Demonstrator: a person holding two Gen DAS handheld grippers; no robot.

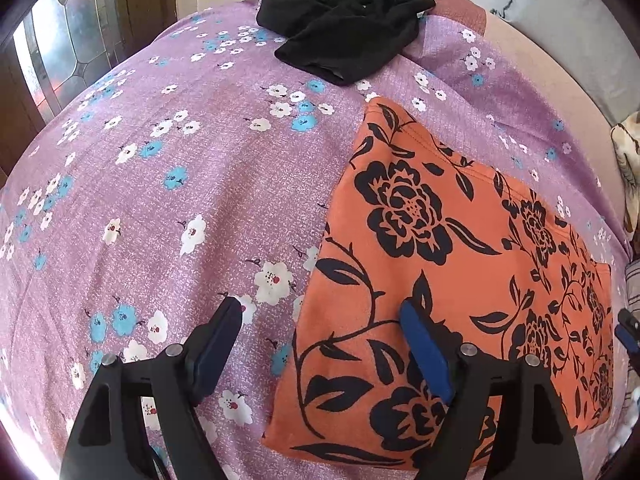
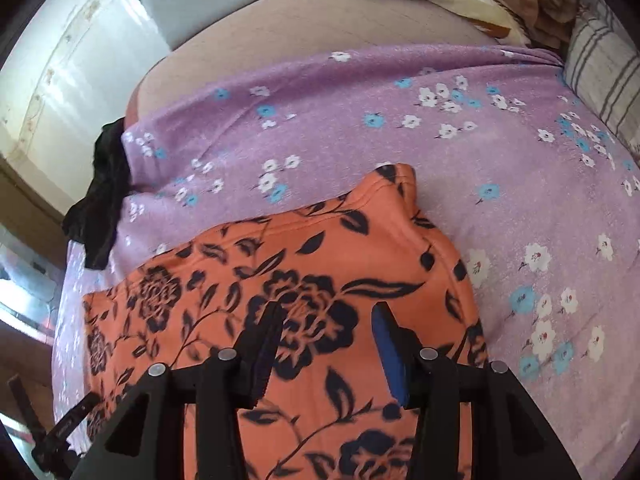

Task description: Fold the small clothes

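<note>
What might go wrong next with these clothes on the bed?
The left gripper straddles the orange floral garment's edge, so closing there might pinch the purple sheet too. The black garment lies crumpled at the sheet's far edge and might slip off if the sheet gets tugged.

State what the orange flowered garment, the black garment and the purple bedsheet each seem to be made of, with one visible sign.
Orange flowered garment: soft matte knit, probably cotton jersey; stitched hem, limp drape.
Black garment: matte, slightly fuzzy knit, perhaps cotton; it crumples softly.
Purple bedsheet: thin printed woven cloth, cotton or blend; speckled weave, fine creases.
</note>
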